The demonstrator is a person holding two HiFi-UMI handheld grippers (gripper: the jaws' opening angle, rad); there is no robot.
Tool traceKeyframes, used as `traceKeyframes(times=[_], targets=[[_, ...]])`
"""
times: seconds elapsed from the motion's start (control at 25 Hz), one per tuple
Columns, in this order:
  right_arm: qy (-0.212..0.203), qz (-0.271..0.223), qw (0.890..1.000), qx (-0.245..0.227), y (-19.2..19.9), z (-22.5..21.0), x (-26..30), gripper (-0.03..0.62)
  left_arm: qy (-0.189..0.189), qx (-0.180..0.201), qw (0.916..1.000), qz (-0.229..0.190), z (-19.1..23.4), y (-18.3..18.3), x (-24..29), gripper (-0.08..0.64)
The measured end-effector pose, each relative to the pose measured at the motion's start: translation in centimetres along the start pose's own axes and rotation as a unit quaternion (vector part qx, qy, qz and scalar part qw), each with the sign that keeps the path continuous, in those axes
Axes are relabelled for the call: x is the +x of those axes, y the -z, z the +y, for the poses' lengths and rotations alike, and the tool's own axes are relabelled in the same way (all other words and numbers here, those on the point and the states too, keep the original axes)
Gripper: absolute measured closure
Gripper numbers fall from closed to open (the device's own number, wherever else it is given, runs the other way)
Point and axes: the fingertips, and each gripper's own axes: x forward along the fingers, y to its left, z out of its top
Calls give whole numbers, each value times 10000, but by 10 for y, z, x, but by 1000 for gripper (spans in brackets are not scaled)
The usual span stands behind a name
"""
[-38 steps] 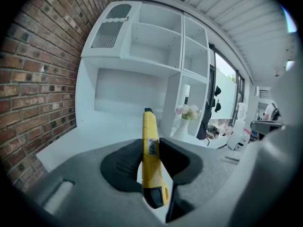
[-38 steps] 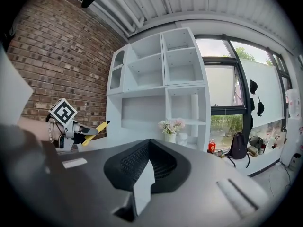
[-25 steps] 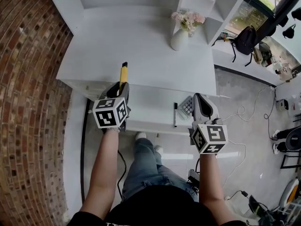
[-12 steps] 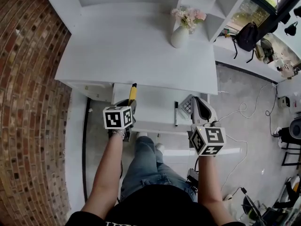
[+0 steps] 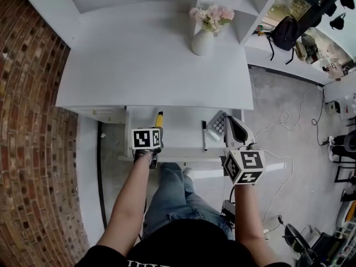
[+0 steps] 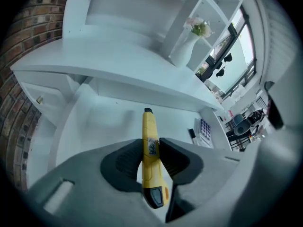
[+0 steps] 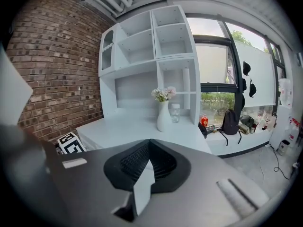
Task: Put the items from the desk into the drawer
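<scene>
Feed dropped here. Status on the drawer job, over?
Left gripper shut on yellow knife, above open drawer. Right gripper shut, empty. Marker, calculator in drawer; nothing under knife.

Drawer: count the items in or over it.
3: yellow plastic utility knife in the left claw; slim black marker pen to its right; white keypad calculator rightmost. Others may be hidden.

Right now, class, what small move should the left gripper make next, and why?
Probably ease down slightly and open the left gripper: its pads clamp the yellow utility knife, which sits above the bare floor of the open drawer, left of the marker and calculator.
</scene>
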Motion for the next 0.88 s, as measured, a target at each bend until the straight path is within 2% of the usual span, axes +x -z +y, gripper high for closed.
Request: traceKeyframes(times=[0.32, 0.64, 0.76, 0.8, 0.88], targets=[[149, 282, 9995, 53, 21, -12, 6, 583, -275, -90, 9982, 525, 20, 4, 45, 446], [301, 490, 9982, 159, 38, -25, 6, 583, -581, 53, 9945, 867, 32, 16, 59, 448], [303, 544, 9979, 180, 43, -23, 7, 583, -627, -11, 9940, 894, 37, 23, 62, 446], [302, 544, 9979, 187, 44, -23, 6, 583, -608, -36, 9944, 862, 37, 23, 62, 438], [296, 540, 9979, 210, 43, -23, 5, 583, -583, -33, 9950, 810, 36, 19, 59, 329]])
